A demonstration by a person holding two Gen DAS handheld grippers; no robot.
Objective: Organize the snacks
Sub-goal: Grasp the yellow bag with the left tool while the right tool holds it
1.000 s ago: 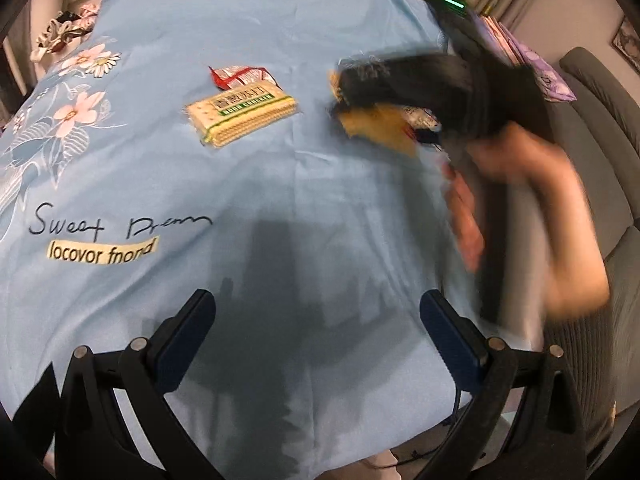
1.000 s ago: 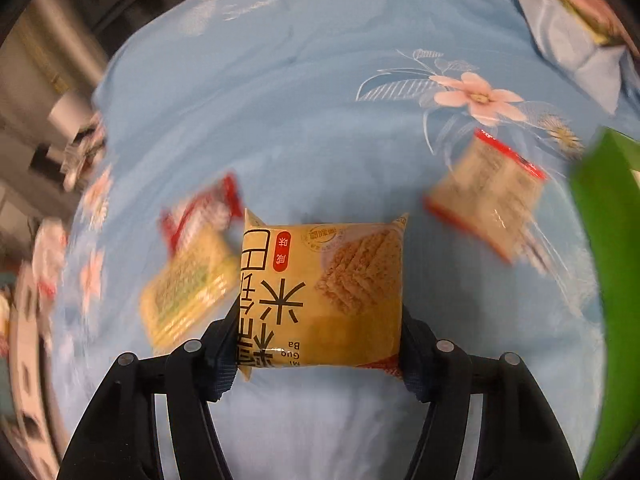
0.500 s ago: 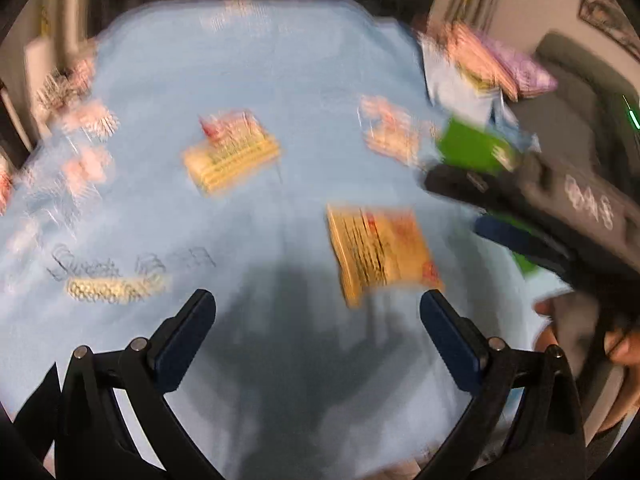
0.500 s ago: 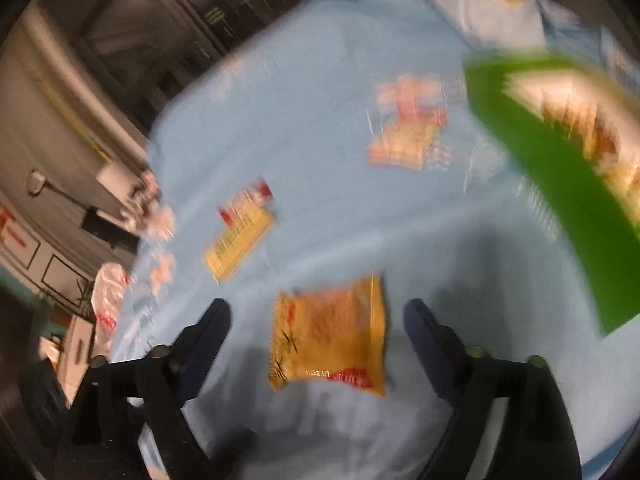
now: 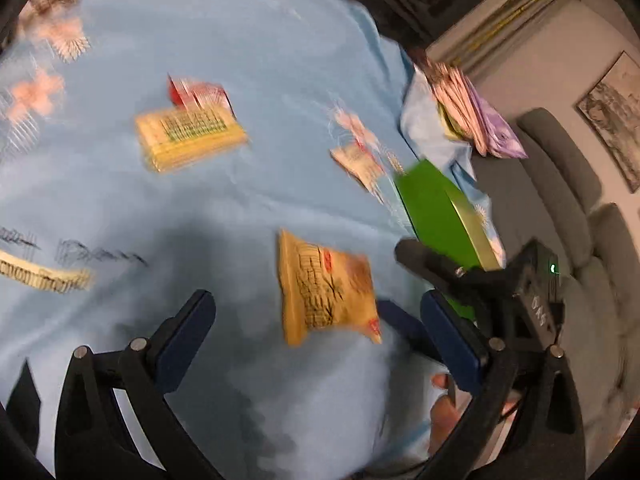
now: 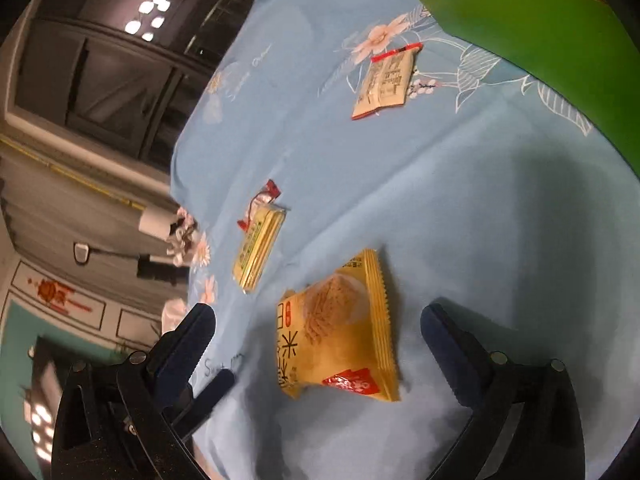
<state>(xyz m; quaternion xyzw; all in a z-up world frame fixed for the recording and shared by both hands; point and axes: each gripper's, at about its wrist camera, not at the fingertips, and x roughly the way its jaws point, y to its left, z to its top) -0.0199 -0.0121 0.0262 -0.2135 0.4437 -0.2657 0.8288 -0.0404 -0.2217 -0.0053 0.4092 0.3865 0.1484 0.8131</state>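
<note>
A yellow rice-cracker packet [image 6: 340, 328] lies flat on the light blue cloth [image 6: 460, 200]. It sits loose between the fingers of my right gripper [image 6: 316, 332], whose jaws are opening wide and whose pads stand clear of it. In the left wrist view the same packet [image 5: 328, 288] lies just ahead of my left gripper [image 5: 316, 332], which is open and holds nothing. My right gripper [image 5: 394, 280] comes in from the right beside the packet. A green box [image 5: 440, 216] stands at the cloth's right edge behind it.
A yellow-green biscuit pack [image 6: 260, 248] with a red-white wrapper [image 6: 262, 200] behind it lies further left. A white packet with red ends [image 6: 386, 80] rests near the green box [image 6: 540, 40]. Pink and purple packets [image 5: 472, 112] are piled at the far right, by a grey sofa [image 5: 560, 184].
My right gripper let go of the yellow packet, which now lies on the cloth, and its jaws have spread apart. The left wrist view has swung right toward the packet.
</note>
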